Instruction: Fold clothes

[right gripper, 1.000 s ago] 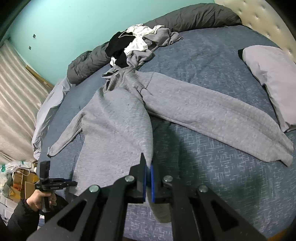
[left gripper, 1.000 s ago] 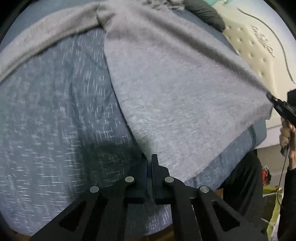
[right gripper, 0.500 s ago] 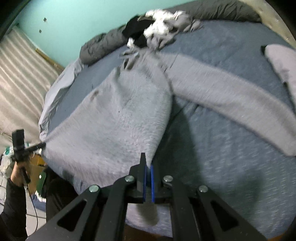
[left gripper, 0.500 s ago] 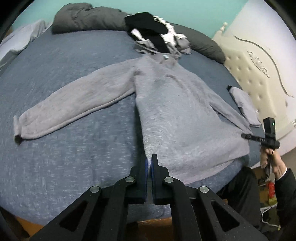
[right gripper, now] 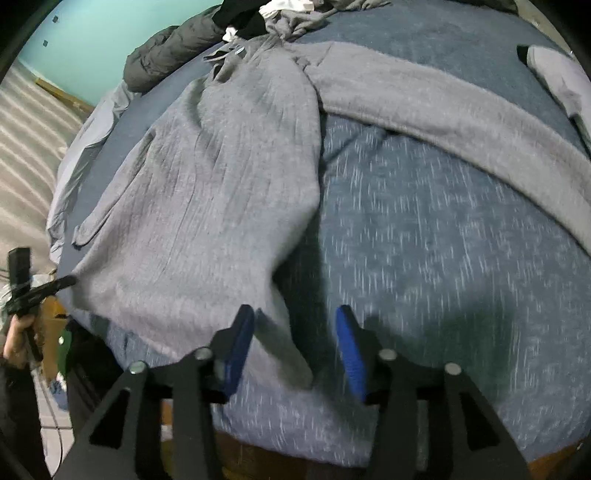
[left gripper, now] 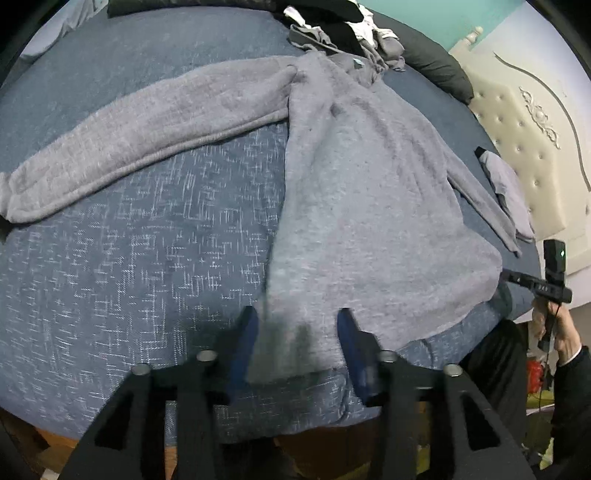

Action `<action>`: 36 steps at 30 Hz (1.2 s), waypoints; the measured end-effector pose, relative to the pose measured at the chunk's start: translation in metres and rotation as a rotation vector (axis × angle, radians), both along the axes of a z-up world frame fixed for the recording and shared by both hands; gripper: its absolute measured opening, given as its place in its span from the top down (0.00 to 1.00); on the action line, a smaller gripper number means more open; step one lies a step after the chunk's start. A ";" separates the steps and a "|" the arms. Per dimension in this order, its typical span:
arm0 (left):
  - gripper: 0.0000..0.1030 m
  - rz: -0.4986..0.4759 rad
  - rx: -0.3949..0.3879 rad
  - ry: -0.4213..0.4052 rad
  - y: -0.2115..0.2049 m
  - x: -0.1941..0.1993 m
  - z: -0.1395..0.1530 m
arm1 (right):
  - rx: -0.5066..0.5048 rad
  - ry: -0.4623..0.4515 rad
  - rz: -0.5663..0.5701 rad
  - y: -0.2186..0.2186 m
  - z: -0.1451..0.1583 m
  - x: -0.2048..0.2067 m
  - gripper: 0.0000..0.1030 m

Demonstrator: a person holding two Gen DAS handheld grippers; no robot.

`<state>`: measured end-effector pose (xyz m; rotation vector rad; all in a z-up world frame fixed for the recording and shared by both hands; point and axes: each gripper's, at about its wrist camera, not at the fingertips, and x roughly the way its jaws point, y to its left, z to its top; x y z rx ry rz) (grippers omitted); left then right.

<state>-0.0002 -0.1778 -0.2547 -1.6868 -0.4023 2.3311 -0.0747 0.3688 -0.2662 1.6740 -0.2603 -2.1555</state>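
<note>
A grey long-sleeved sweater (left gripper: pixel 362 192) lies spread on the blue bed (left gripper: pixel 147 258), sleeves out to both sides, hem toward me. My left gripper (left gripper: pixel 295 332) stands open over the left hem corner, which rests loose between the blue pads. In the right wrist view the same sweater (right gripper: pixel 207 177) shows, and my right gripper (right gripper: pixel 295 332) is open with the right hem corner lying free between its fingers. Each gripper appears small at the edge of the other's view, held in a hand.
A pile of dark and white clothes (left gripper: pixel 343 26) and a dark duvet (right gripper: pixel 173 51) lie at the far side of the bed. A folded grey garment (left gripper: pixel 506 188) sits by the cream padded headboard (left gripper: pixel 524 122). The bed's front edge runs just under the grippers.
Both grippers, shut on the hem corners a moment ago, have opened and let the sweater drop flat on the bed. The hem has settled near the front edge.
</note>
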 end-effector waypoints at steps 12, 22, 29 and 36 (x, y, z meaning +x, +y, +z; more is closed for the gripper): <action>0.57 -0.043 -0.052 -0.070 0.014 -0.004 -0.041 | -0.013 -0.007 0.102 -0.021 -0.026 0.009 0.59; 0.97 -0.089 -0.057 -0.022 0.014 0.013 -0.004 | -0.072 0.052 0.105 -0.007 0.013 0.014 0.97; 0.97 -0.154 -0.049 -0.054 0.031 0.028 0.009 | -0.022 0.053 0.134 0.005 0.044 0.031 0.97; 0.95 -0.147 -0.080 -0.160 0.041 0.026 -0.034 | 0.067 -0.062 0.149 0.006 -0.005 0.051 0.97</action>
